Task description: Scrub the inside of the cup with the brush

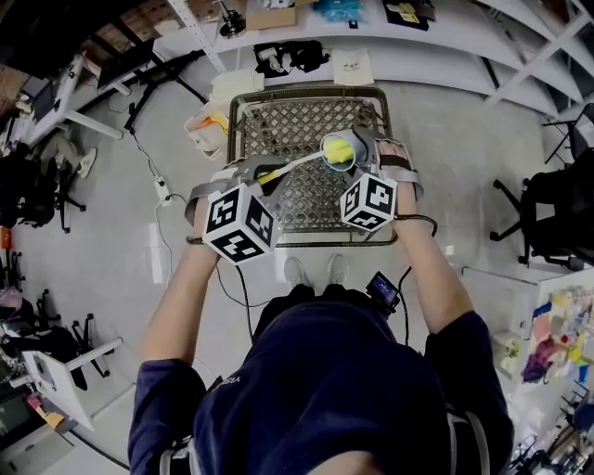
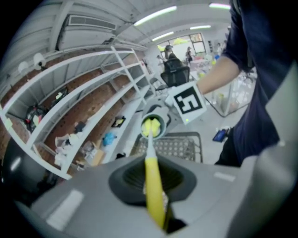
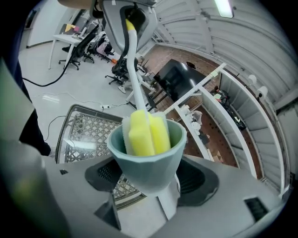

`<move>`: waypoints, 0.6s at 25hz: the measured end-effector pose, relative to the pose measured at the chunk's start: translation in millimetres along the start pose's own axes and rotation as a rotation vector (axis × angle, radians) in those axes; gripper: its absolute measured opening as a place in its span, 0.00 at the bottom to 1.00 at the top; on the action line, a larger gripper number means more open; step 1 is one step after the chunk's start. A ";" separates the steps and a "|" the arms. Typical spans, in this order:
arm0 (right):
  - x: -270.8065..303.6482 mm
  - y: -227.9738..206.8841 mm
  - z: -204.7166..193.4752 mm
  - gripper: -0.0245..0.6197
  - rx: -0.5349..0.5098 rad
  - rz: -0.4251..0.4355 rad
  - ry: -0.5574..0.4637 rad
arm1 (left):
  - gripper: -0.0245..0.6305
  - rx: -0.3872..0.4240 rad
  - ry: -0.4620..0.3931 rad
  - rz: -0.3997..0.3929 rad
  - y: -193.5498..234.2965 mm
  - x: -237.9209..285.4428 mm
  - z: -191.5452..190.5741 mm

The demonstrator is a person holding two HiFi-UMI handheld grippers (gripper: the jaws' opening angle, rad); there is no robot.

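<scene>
A grey-green cup is held up in my right gripper, which is shut on it; the cup tilts its mouth to the left in the head view. A brush with a yellow handle and a yellow sponge head sits with its head inside the cup. My left gripper is shut on the handle and points the brush at the cup. Both grippers hover over a metal mesh basket.
The mesh basket stands on the grey floor below the grippers. White shelving with boxes and small items runs along the far side. Office chairs and desks stand at the sides, and cables lie on the floor.
</scene>
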State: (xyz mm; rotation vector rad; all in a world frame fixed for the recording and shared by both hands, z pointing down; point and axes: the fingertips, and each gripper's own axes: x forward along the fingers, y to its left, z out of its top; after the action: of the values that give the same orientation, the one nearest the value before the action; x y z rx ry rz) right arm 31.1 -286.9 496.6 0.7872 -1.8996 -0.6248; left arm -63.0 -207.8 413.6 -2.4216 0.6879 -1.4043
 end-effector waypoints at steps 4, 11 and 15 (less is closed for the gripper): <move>0.5 -4.7 -6.4 0.57 0.103 0.003 -0.014 | 0.08 -0.057 -0.040 0.002 -2.5 -9.2 -2.0; -5.2 -26.1 -19.8 0.57 0.343 -0.001 -0.064 | 0.08 -0.182 -0.140 0.049 6.6 -38.0 -7.2; -8.7 -31.1 -23.0 0.57 0.469 0.004 -0.109 | 0.08 -0.253 -0.188 0.111 23.1 -50.7 -12.0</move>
State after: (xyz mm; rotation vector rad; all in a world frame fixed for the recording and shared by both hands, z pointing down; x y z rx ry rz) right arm 62.9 -303.1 479.3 1.0588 -2.1809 -0.2184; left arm -101.0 -201.0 371.6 -2.6150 0.9862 -1.0870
